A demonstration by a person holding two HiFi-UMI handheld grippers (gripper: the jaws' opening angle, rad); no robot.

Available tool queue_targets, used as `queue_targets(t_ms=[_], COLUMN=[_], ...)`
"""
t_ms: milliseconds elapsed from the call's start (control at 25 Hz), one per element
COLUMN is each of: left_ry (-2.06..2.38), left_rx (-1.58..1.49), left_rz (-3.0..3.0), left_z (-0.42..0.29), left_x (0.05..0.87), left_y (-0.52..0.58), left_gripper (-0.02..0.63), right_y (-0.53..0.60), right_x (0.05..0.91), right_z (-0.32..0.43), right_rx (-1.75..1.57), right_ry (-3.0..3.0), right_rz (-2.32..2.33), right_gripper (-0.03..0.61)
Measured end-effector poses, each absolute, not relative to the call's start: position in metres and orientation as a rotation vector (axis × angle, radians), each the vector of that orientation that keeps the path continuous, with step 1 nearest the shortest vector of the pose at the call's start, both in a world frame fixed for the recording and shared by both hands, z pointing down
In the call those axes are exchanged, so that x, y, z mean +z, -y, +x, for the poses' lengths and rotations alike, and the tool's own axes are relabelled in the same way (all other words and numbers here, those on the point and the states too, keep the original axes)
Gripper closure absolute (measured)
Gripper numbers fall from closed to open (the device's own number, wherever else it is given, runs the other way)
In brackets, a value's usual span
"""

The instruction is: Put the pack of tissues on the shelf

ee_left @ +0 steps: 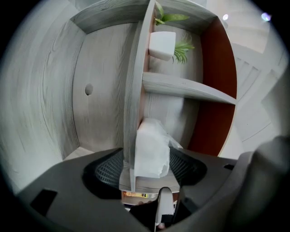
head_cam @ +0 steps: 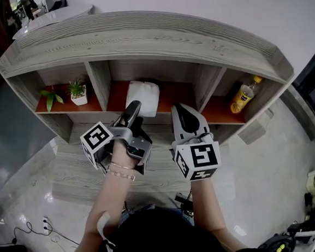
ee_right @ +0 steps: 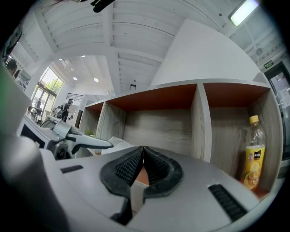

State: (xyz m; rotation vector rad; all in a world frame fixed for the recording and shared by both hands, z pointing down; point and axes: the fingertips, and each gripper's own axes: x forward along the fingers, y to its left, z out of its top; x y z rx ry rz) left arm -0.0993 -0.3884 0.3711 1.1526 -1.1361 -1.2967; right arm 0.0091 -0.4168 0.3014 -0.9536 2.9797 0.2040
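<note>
Wrist (head_cam: 120,165) rolled sideways, left gripper (head_cam: 133,106) spread around tissue pack (head_cam: 145,95), right gripper (head_cam: 181,110) level

Bright, even light; fisheye-warped, dark-vignetted edges.

Tissue pack (ee_left: 152,152) in shelf (ee_left: 181,87), jaws apart

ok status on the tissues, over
Left gripper open, tissue pack loose between jaws. Right gripper shut, empty. Pack on shelf, middle compartment. Nothing in the way.
</note>
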Motion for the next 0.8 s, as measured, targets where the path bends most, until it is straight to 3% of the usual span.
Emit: queue_targets(t_ms=[240, 800], left_ry=[1.103, 1.094], left_rx=[-1.288, -1.251], left_rz=[1.184, 1.241], left_z=[-0.092, -0.081], left_x=[0.37, 0.373], left_y=[0.384, 0.368], left_gripper=[0.265, 0.261], right_y=[0.411, 0.395], right_x=[0.307, 0.324], right_z=[0.013, 0.028], right_rx=[0.191, 0.132], right_ry=[-2.983, -2.989], right_rz=[-0.988, -1.064], right_gripper=[0.561, 0.561])
